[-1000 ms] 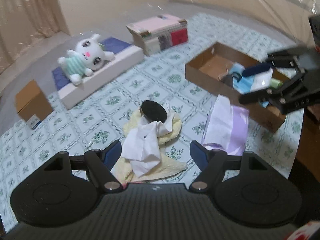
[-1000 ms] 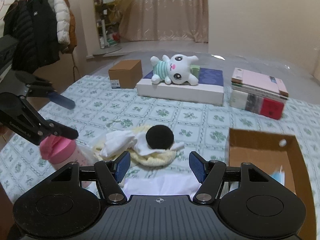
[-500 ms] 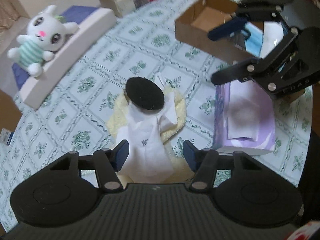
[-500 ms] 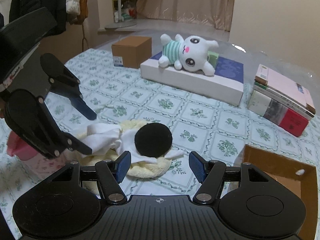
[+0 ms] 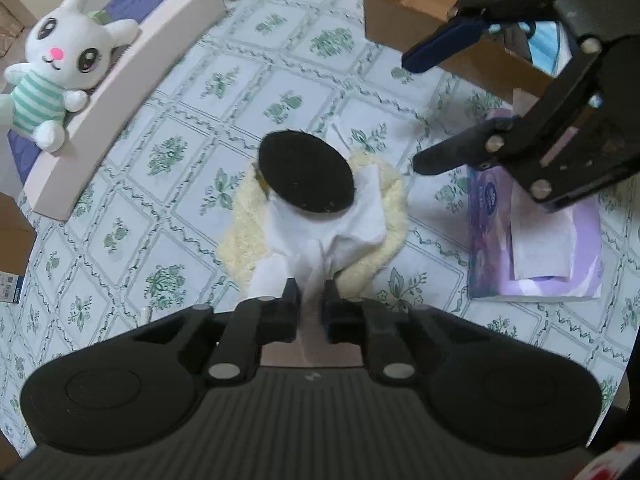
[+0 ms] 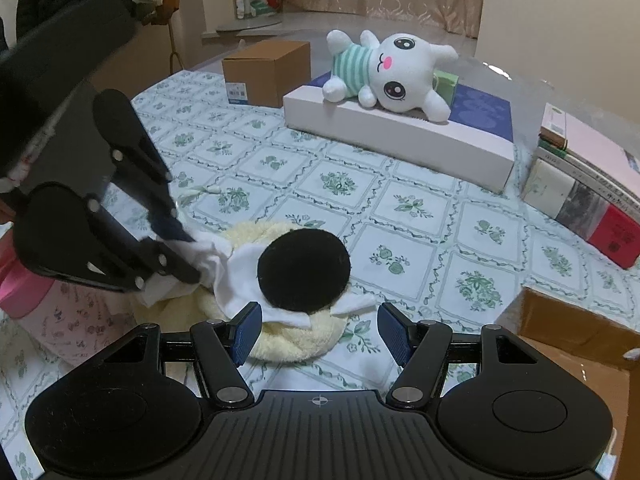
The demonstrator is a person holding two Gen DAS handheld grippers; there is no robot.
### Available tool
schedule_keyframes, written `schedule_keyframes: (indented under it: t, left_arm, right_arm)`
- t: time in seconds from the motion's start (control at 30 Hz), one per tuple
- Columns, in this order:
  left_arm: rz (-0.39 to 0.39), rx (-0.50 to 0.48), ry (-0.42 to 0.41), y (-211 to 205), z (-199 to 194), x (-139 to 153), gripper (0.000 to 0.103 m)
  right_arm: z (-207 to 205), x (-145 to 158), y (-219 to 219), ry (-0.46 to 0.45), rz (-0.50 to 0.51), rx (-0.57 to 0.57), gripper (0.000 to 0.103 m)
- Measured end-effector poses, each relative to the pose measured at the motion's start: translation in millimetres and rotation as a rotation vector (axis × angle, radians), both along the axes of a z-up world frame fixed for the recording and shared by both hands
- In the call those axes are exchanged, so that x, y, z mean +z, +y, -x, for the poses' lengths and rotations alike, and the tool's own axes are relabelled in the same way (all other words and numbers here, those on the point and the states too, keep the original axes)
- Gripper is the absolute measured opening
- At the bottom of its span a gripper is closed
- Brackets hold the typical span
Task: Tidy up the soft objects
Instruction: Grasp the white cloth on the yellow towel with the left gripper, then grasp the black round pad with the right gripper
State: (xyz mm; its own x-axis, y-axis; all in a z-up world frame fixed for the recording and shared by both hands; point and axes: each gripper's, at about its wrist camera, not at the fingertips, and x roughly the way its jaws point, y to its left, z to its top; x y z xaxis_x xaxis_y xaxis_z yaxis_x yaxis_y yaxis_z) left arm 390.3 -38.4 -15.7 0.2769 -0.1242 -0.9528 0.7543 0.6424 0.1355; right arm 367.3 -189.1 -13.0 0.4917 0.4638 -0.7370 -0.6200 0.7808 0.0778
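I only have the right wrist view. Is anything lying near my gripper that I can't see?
Observer: Yes. The left wrist view shows a purple tissue pack flat on the table beside the yellow towel, partly behind the right gripper.
Operator: Is the cardboard box empty? I only see a corner.
Observer: No. Something light blue lies inside the cardboard box; what it is, I cannot tell.
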Motion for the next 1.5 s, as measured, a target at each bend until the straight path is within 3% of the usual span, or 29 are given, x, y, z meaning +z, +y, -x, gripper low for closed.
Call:
schedule_keyframes:
  t: [0.27,0.43,0.53,0.77,1.07,1.23,1.27,1.4,1.5]
  left_arm:
    - [0.125,0.051,-0.041,32,-7,45,0.009]
    - [0.147,0.051,-0.072,53,-6,67,0.009]
    - [0.159,0.082,-0.102,71,-5,75,0.009]
    - [0.238,0.210,-0.144,109,-17,85,0.009]
    - [0.284,0.235,-0.132,116,-21,72,0.009]
    - [0.298,0.246,-0.136,117,-18,72,0.009]
    - [0.302,0.250,-0.139,117,-17,74,0.009]
    - [0.310,0.264,-0.156,113,-9,85,0.009]
    - [0.290,0.261,-0.174,106,-1,92,0.009]
  right_arm:
    - [-25,0,13,0.040,-0.049,-0.015,0.065]
    - [-35,-8,25,0.071,-0.030,-0.005,0.066]
    - [-39,-15,32,0.080,-0.016,0.000,0.073]
    - [-59,-33,46,0.135,-0.023,-0.017,0.082]
    - [-81,-57,55,0.233,-0.018,-0.064,0.082]
    - [-74,-47,51,0.213,-0.051,-0.080,0.062]
    - [-72,-44,49,0.213,-0.066,-0.076,0.038]
    - [-63,-23,43,0.179,-0.094,-0.101,0.027]
    - [-56,-12,40,0.169,-0.083,-0.101,0.027]
